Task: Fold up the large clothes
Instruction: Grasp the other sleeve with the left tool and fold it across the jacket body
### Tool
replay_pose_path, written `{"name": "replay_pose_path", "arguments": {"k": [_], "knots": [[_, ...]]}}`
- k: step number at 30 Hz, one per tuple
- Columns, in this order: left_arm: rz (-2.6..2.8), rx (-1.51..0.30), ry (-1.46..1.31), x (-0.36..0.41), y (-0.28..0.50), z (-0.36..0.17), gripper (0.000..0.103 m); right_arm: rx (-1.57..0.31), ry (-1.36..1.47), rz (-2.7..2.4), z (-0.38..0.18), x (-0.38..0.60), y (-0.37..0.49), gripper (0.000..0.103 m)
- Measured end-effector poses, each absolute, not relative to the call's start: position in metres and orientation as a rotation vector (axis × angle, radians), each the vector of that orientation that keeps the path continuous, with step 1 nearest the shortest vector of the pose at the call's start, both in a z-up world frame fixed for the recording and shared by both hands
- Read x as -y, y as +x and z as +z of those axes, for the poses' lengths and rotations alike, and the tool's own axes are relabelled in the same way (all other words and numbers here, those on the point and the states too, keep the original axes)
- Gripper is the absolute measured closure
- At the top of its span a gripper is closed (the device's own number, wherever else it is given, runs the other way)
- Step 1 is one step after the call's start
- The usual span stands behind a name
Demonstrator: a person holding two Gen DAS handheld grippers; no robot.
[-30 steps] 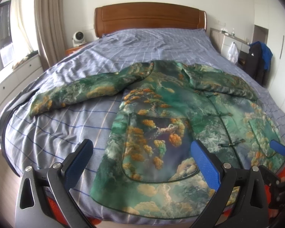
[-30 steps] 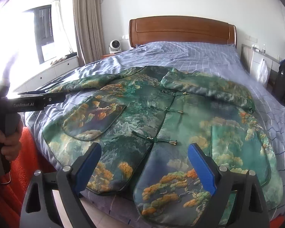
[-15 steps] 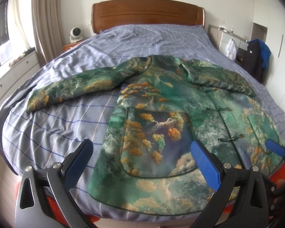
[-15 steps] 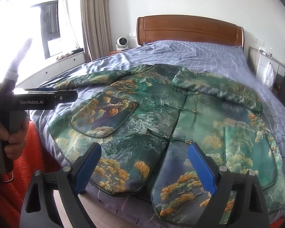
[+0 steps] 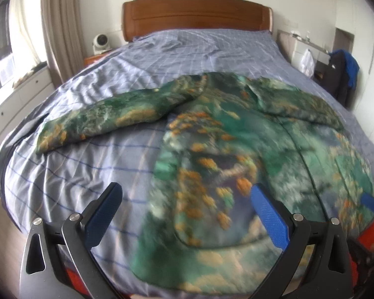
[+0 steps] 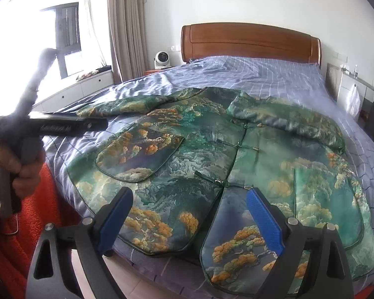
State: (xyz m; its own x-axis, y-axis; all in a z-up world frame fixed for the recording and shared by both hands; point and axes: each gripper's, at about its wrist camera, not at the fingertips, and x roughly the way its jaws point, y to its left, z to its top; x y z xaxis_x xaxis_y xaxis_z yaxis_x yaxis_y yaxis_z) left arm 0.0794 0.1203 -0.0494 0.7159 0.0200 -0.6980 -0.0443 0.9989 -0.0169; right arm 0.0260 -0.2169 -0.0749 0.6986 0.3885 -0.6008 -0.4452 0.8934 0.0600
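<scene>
The jacket (image 6: 199,154) is showing green with orange trees. The bedsheet (image 6: 249,79) is showing lavender checks; the headboard (image 6: 249,42) is glowing reddish-brown

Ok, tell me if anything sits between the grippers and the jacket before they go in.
Nothing visible does. The jacket lies spread flat on the bed, its hem right below the open right gripper. The left gripper, also open, hangs over the jacket's side edge with only bare sheet beside it.

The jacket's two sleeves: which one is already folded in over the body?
The sleeve on the picture's right, lying across the jacket chest. The other sleeve stretches out flat onto the checked bedsheet.
</scene>
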Motion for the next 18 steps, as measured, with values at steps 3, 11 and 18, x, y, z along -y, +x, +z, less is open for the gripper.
{"name": "replay_pose_path", "arguments": {"k": [3,11,18], "knots": [[0.05,-0.789,-0.095,-0.154,0.106,-0.051,0.0,-0.65,-0.084,0.457,-0.075,0.22,0.027,0.011],[0.21,-0.863,-0.586,-0.323,0.181,-0.106,0.001,-0.672,-0.097,0.443,-0.076,0.217,0.03,0.011],[0.393,-0.826,-0.911,-0.418,0.213,-0.166,0.003,-0.716,-0.096,0.451,-0.083,0.211,0.036,0.011]]}}
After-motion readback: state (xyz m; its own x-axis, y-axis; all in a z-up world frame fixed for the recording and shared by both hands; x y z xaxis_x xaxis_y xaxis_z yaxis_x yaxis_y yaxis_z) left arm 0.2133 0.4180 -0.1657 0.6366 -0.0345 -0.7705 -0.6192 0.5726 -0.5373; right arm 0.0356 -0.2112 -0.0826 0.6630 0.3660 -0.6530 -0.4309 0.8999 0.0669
